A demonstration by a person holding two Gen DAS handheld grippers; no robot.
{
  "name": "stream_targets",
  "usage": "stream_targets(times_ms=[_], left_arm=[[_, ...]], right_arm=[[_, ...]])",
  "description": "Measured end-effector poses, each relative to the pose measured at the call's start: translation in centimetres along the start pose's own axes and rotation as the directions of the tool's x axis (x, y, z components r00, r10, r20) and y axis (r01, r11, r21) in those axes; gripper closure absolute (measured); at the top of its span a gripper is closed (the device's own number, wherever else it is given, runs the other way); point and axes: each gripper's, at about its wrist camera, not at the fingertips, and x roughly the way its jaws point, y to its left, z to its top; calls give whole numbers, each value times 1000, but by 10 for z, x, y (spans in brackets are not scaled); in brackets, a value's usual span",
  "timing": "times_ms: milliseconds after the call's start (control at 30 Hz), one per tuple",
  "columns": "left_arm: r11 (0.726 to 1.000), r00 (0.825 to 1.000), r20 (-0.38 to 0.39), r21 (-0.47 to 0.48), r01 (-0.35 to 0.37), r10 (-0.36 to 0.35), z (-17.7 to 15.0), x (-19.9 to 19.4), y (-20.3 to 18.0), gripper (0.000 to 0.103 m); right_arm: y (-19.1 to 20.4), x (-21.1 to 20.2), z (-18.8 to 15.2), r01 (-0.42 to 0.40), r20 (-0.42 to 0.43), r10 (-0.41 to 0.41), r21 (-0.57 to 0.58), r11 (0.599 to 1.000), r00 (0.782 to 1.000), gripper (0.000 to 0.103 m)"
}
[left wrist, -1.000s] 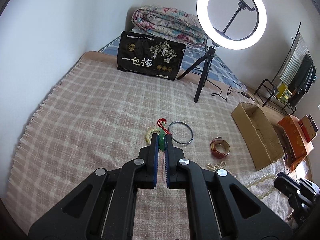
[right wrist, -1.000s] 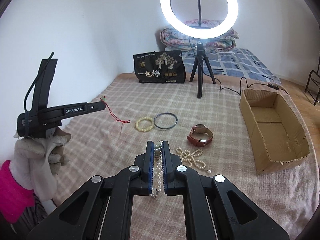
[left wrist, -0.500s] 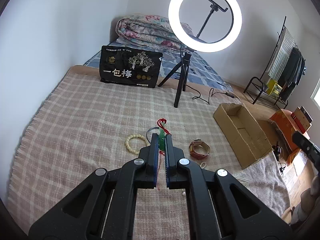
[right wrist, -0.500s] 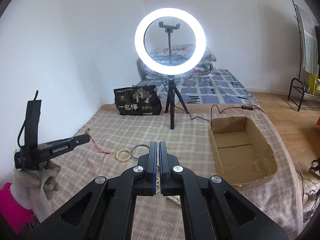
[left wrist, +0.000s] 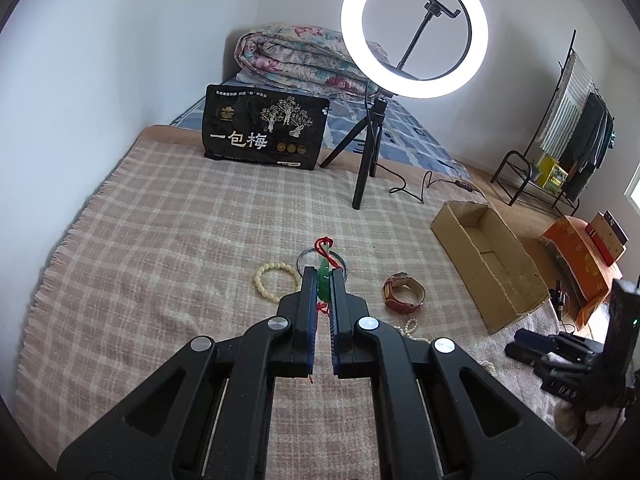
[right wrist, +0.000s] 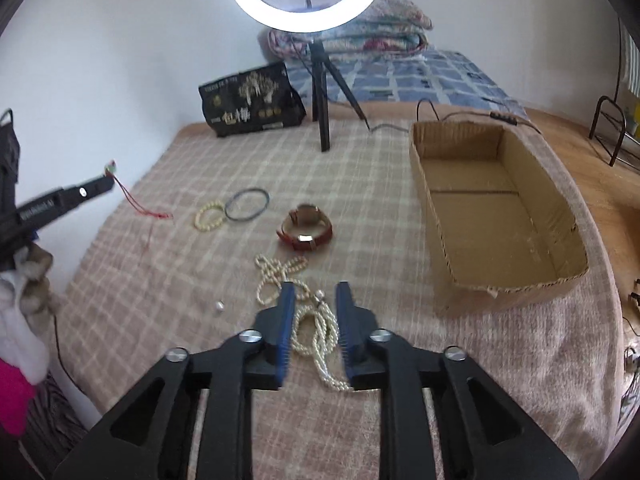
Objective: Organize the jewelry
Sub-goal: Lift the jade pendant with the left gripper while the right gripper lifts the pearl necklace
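We see the pearl necklace (right wrist: 316,330) lying in a loose pile on the checked blanket (right wrist: 180,280) on the bed. A second ago the right gripper (right wrist: 315,294) was pinching it. Now its blue fingers (right wrist: 285,328) have just been opening, about halfway. They sit on each side of the pearls, and we cannot see them pressing on them. The gripper has also come down closer to the blanket. One loose pearl (right wrist: 219,306) lies just beside the pile.

The left gripper (left wrist: 323,276) is closed tight on a green pendant (left wrist: 323,286) with a red cord (left wrist: 325,245). It is held up in the air, as it was before. In the right view the cord hangs down from it to the blanket.

Farther out lie a brown watch (right wrist: 306,229), a dark bangle (right wrist: 247,205) and a cream bead bracelet (right wrist: 208,217). The bangle and the bracelet touch.

The cardboard box (right wrist: 560,216) sits open to the right. Behind stand a ring light (left wrist: 414,28) on a tripod and a black bag (left wrist: 264,132).
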Motion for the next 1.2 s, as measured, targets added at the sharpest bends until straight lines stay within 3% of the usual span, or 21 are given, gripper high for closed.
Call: stream_targets(times_ms=[33, 200, 333, 467, 767, 800, 867, 967, 1067, 1200], left_arm=[[1000, 1000, -1, -3, -1, 1, 0, 0, 1, 100], [1000, 1000, -3, -5, -7, 7, 0, 2, 4, 100], [1000, 1000, -3, -5, -9, 9, 0, 2, 4, 100], [1000, 1000, -4, -13, -15, 15, 1, 3, 9, 100], [1000, 1000, -7, -12, -12, 12, 1, 5, 12, 100], [1000, 1000, -7, -10, -12, 12, 1, 5, 12, 100], [1000, 1000, -8, -10, -12, 12, 1, 6, 11, 100], [1000, 1000, -7, -12, -14, 14, 1, 5, 10, 100], [1000, 1000, -7, -11, -13, 13, 2, 5, 11, 100], [1000, 1000, 1, -9, -12, 12, 2, 3, 8, 100]], right_arm=[[3, 8, -4, 4, -23, -4, -29, 1000, 1000, 45], [28, 48, -23, 44, -133, -76, -232, 972, 988, 44], [33, 69, -27, 62, -162, -116, -305, 950, 980, 36], [27, 79, -26, 77, -168, -140, -334, 940, 976, 31], [13, 88, -25, 17, -198, -76, -285, 958, 977, 31], [14, 88, -25, 14, -197, -73, -282, 959, 978, 32], [14, 87, -24, -3, -200, -55, -279, 960, 978, 54], [15, 86, -23, -3, -202, -56, -279, 960, 978, 78], [15, 85, -22, 8, -206, -68, -278, 961, 976, 88], [19, 80, -21, 31, -201, -93, -292, 956, 975, 91]])
